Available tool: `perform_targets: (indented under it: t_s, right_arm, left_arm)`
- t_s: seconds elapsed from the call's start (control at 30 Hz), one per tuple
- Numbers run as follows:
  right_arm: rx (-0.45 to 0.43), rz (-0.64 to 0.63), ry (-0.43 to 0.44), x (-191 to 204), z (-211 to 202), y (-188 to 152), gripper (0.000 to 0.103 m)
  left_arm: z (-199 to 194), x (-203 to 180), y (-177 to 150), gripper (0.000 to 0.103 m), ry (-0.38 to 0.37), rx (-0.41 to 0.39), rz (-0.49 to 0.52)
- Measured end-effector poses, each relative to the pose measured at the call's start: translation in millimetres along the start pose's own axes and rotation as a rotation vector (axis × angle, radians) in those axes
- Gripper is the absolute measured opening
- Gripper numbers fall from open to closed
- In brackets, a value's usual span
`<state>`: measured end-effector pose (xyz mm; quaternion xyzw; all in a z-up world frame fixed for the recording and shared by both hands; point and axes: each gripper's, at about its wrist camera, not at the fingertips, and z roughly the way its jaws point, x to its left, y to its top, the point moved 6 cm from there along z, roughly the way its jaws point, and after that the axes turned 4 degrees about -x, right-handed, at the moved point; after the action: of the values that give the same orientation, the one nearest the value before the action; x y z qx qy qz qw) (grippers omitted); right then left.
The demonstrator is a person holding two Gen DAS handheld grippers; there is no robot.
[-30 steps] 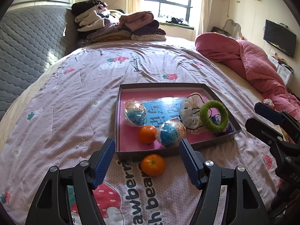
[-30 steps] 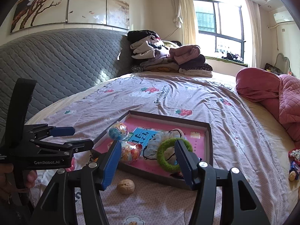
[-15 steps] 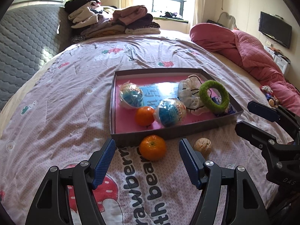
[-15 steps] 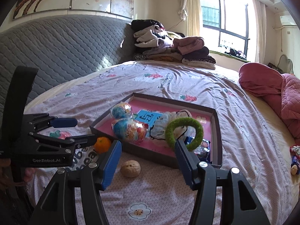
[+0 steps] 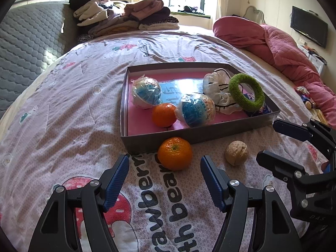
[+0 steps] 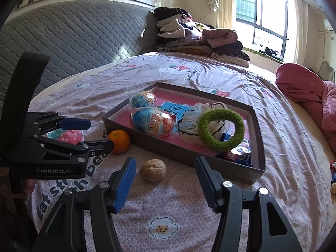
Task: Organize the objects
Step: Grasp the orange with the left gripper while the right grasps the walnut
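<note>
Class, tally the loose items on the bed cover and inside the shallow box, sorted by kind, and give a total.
Oranges: 2 (one in the box, one on the cover)
Wrapped toy eggs: 2
Walnut: 1
Green ring: 1
White scrunchie: 1
Blue packet: 1
Total: 8

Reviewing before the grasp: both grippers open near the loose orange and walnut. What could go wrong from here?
1. The orange and walnut are round and sit on soft bedding; a nudge from one finger may roll them away.
2. The left gripper and right gripper are close together, so they could collide.
3. The orange lies right by the box wall; a finger could catch the wall and shift the box.
</note>
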<state>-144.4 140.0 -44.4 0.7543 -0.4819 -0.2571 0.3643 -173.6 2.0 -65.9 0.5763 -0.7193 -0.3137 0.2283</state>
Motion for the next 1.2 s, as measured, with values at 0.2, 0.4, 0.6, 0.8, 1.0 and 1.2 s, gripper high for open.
perform_targets:
  t_s: [0.2,0.4,0.6,0.8,1.0,1.2]
  right_arm:
    - [0.025,-0.011,0.014,3.8,8.8,-5.8,0.059]
    - [0.049,-0.009,0.017,2.6,17.6,-11.1,0.059]
    - [0.062,-0.012,0.012,1.9,25.5,-15.1,0.059]
    - [0.071,-0.011,0.011,1.7,30.7,-17.2,0.059]
    - [0.084,-0.011,0.012,1.9,36.3,-18.6,0.059]
    - [0.092,-0.009,0.011,1.6,42.3,-16.6,0.059]
  left_arm:
    - [10.5,1.5,-4.9,0.072,-0.022,0.022,-0.009]
    - [17.8,5.8,-3.3,0.072,-0.019,0.022,-0.025]
    - [22.7,5.2,-0.7,0.072,-0.024,0.021,-0.022]
    - [31.6,5.4,1.8,0.072,-0.036,0.026,-0.031]
    - [40.2,3.2,2.5,0.068,-0.042,0.034,-0.029]
    - [43.5,0.2,2.4,0.059,-0.063,0.039,-0.036]
